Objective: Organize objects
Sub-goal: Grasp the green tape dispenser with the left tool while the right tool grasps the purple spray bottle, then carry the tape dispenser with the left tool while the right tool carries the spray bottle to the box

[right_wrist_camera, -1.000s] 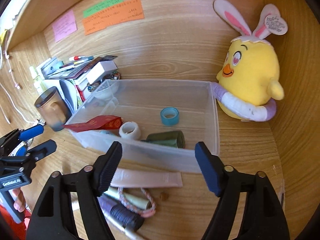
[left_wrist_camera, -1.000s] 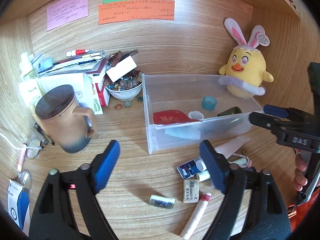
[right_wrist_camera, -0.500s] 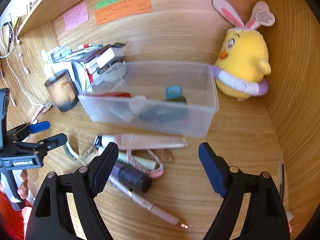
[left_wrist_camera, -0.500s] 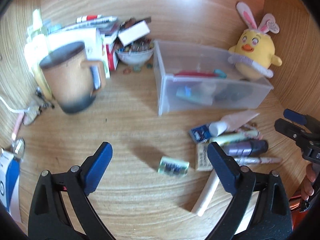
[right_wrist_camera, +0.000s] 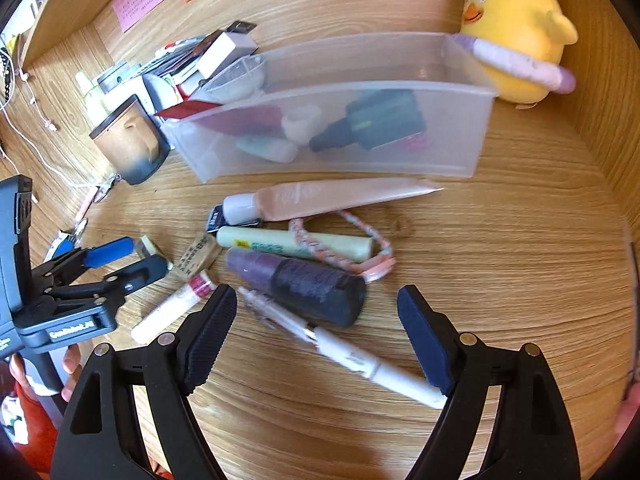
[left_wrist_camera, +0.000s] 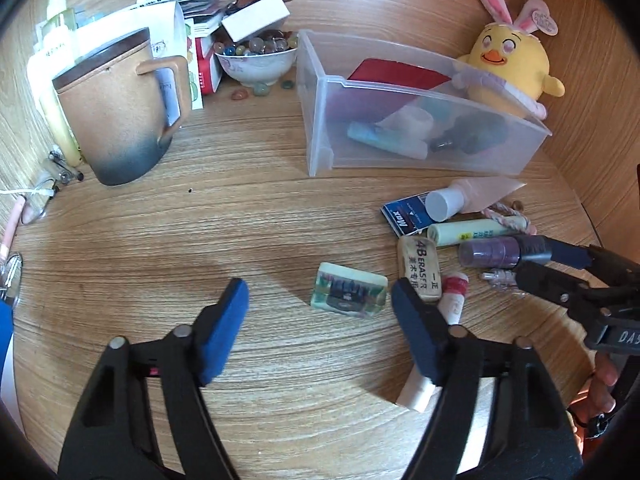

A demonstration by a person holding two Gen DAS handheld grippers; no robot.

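A clear plastic bin [left_wrist_camera: 420,148] [right_wrist_camera: 340,136] holds a red card, a white roll and a dark bottle. Loose items lie in front of it: a small green eraser [left_wrist_camera: 349,289], a 4B eraser [left_wrist_camera: 421,269], a pink tube [right_wrist_camera: 328,198], a pale green stick [right_wrist_camera: 292,244], a purple bottle [right_wrist_camera: 296,282] and a white pen [right_wrist_camera: 348,354]. My left gripper [left_wrist_camera: 320,312] is open just above the green eraser. My right gripper [right_wrist_camera: 316,320] is open over the purple bottle and the pen.
A brown mug [left_wrist_camera: 116,112] stands at the left. A bowl of marbles [left_wrist_camera: 256,58] and stacked books sit behind it. A yellow plush chick [left_wrist_camera: 508,60] leans against the bin's far right corner. A wooden wall closes the back and right.
Both grippers have dropped lower and closer to the loose items on the desk. The left one now brackets the green eraser; the right one hangs over the purple bottle.
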